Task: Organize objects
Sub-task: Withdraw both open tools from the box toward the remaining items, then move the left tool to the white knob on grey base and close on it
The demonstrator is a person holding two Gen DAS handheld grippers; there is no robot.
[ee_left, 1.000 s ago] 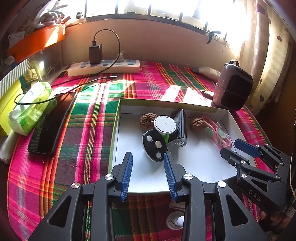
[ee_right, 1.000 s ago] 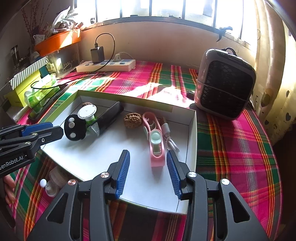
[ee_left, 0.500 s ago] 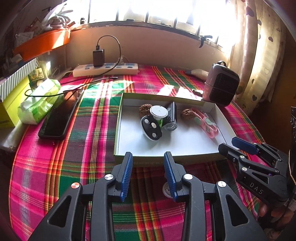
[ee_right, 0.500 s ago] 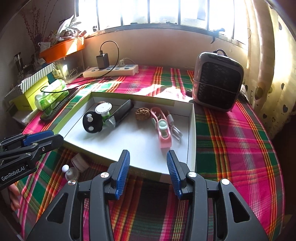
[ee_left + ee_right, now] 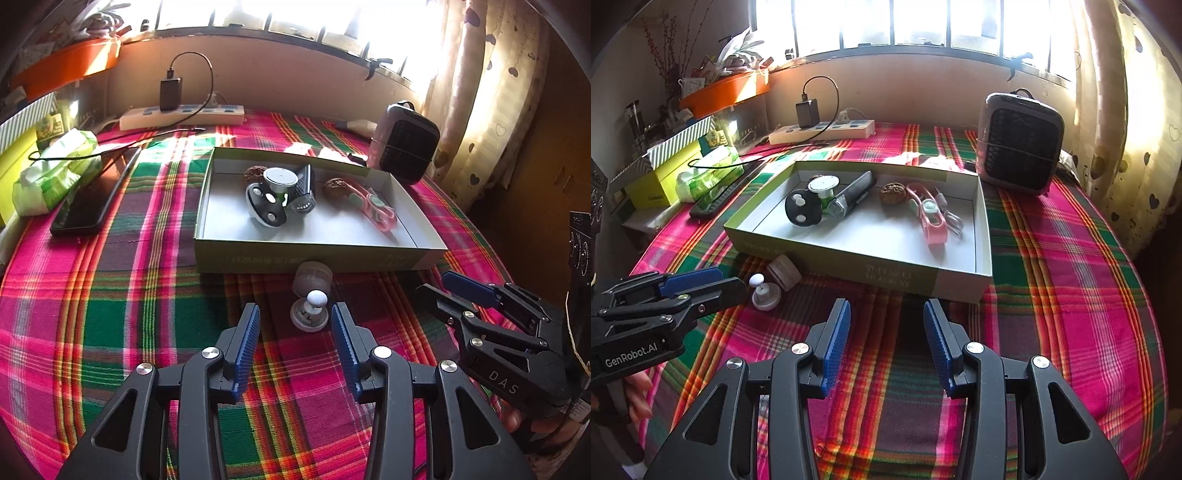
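Note:
A shallow white box with green sides [image 5: 317,254] [image 5: 923,277] sits on the plaid cloth. It holds a black round device [image 5: 266,208] [image 5: 802,207], a white-capped green bottle [image 5: 282,181] [image 5: 823,186], a black shaver [image 5: 303,192] [image 5: 851,194], walnuts [image 5: 334,186] [image 5: 892,192] and a pink tool [image 5: 373,208] [image 5: 932,221]. A small white knobbed piece [image 5: 309,314] [image 5: 765,293] and a translucent cap [image 5: 312,277] [image 5: 783,273] lie outside the box's front wall. My left gripper [image 5: 295,332] [image 5: 701,284] is open, just short of the knobbed piece. My right gripper [image 5: 886,332] [image 5: 458,288] is open and empty.
A small heater [image 5: 404,147] [image 5: 1019,144] stands right of the box. A phone [image 5: 86,195], a green tissue pack [image 5: 51,166] [image 5: 709,171], a power strip with charger [image 5: 184,110] [image 5: 822,129] and yellow boxes [image 5: 665,177] sit at left and back.
Both grippers pulled back and up from over the box, which now looks farther away. The knobbed piece and cap in front of the box came into full view.

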